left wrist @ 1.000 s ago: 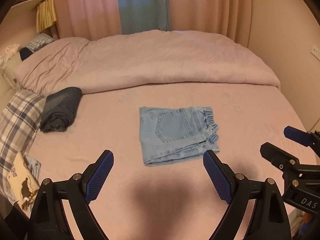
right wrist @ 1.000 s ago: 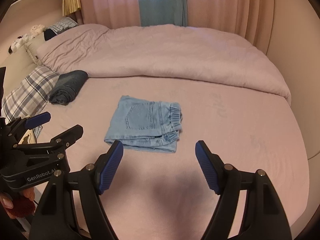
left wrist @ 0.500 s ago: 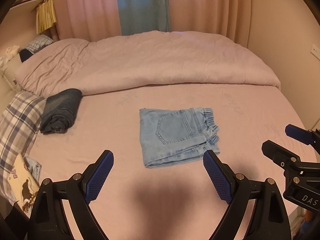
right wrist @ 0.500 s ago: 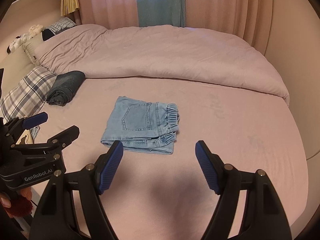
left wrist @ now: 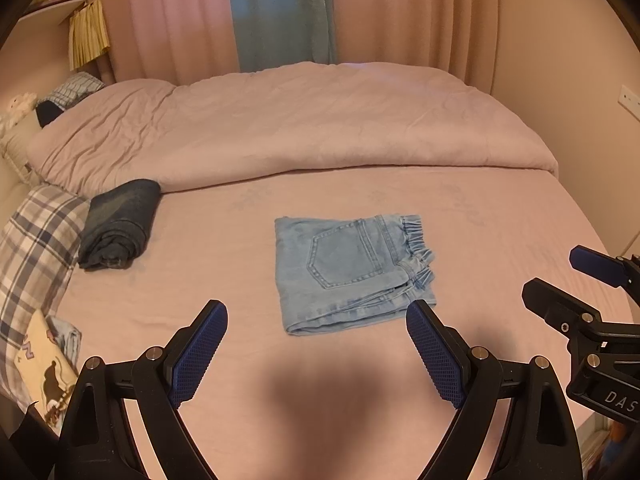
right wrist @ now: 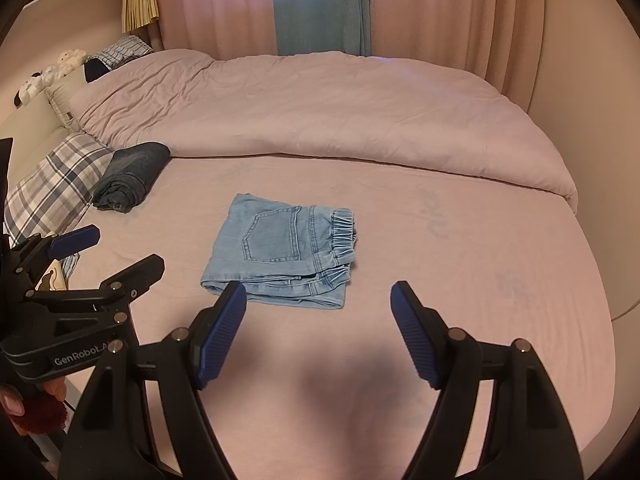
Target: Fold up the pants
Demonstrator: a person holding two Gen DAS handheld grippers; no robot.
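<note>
Both of my grippers stand wide with nothing between their blue pads: my left gripper (left wrist: 317, 320) and my right gripper (right wrist: 318, 302) hang side by side above the near edge of the bed, tilted down toward it, touching nothing. From there, largest first: the bed (left wrist: 500, 248) fills almost everything I see, its pink sheet smooth and flat, with a pink duvet (left wrist: 300, 120) bunched along the far side and pink curtains (left wrist: 400, 12) behind that. At the left edge lies a plaid pillow (left wrist: 36, 240), and just beside it a roll of dark denim (left wrist: 120, 222) rests on the sheet. The pants (left wrist: 352, 272) lie near the middle of the sheet, well apart from the dark roll and just beyond my fingertips. They are light blue denim, already folded into a compact, nearly square stack of several layers. A back pocket with its stitched outline faces up, the gathered elastic waistband ruffles along the right side, and the folded edges of the layers show along the near side. In the right wrist view the near left corner of the stack sits behind my left pad (right wrist: 222, 332).
</note>
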